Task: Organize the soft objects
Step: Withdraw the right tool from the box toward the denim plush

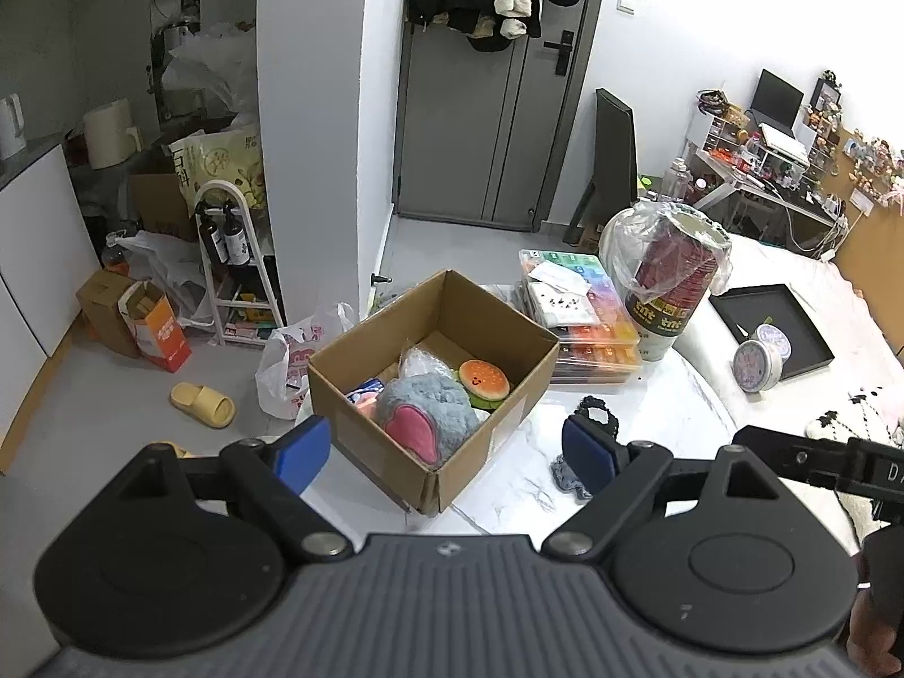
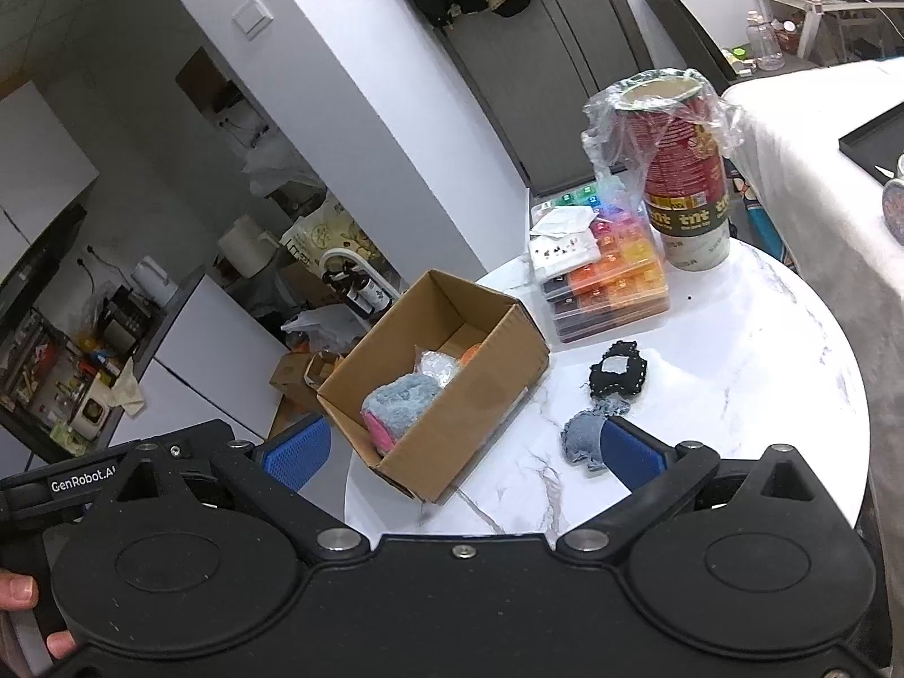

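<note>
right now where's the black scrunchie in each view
Left wrist: the black scrunchie lies right of centre on the marble table, just above the right blue pad, partly hidden.
Right wrist: black scrunchie right of centre, in full view, a grey cloth scrap below it.
Shared landmark: the cardboard box to its left in both.

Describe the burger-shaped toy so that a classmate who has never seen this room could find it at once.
Start at the round white marble table, then look into the open cardboard box on it. The burger toy lies against the box's right wall, beside a fluffy grey and pink plush. Only it has an orange bun with a small face.
</note>
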`<action>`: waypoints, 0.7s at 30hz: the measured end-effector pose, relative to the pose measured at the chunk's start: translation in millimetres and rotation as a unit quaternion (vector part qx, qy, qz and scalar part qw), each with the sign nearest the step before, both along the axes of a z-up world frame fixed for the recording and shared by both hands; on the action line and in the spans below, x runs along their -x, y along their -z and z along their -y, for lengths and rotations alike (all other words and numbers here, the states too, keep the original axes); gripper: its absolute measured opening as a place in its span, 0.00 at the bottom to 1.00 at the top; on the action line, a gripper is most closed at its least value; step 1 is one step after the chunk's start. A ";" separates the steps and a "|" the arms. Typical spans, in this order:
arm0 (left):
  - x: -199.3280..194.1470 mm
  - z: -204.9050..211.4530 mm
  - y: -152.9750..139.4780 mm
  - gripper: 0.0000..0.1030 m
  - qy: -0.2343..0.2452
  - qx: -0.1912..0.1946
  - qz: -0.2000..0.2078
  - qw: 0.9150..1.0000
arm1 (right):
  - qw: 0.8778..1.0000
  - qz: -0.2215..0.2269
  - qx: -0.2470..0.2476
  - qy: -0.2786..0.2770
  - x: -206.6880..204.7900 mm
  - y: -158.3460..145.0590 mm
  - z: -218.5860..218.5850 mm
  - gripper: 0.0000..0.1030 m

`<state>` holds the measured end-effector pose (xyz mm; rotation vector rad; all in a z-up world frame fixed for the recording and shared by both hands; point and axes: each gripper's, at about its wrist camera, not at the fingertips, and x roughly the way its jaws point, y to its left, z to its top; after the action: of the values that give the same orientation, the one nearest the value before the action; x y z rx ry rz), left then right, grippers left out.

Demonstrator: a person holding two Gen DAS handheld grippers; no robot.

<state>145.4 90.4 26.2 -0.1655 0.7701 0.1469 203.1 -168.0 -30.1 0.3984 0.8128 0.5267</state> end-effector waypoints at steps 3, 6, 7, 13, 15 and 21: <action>0.0 4.5 1.8 0.86 0.005 -0.001 -0.002 1.000 | 1.000 -0.002 0.001 0.004 1.3 2.5 4.1 1.00; -1.3 8.3 4.0 0.86 0.009 -0.001 -0.006 1.000 | 1.000 -0.005 0.003 0.007 0.2 5.0 7.6 1.00; -1.9 9.8 4.8 0.86 0.011 -0.001 -0.007 1.000 | 1.000 -0.006 0.005 0.007 -0.2 5.5 8.1 1.00; -8.0 19.4 8.3 0.86 0.019 -0.004 -0.010 1.000 | 1.000 -0.009 0.010 0.013 -2.1 9.4 12.9 1.00; -10.6 23.6 9.9 0.86 0.022 -0.005 -0.010 1.000 | 1.000 -0.009 0.013 0.016 -3.8 10.9 14.7 1.00; -21.8 35.7 17.7 0.86 0.025 -0.007 -0.015 1.000 | 1.000 -0.014 0.017 0.017 -11.6 18.2 21.6 1.00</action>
<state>167.2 54.7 8.5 -0.1304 0.8019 0.1079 214.7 -189.6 -48.3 0.3876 0.8394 0.4753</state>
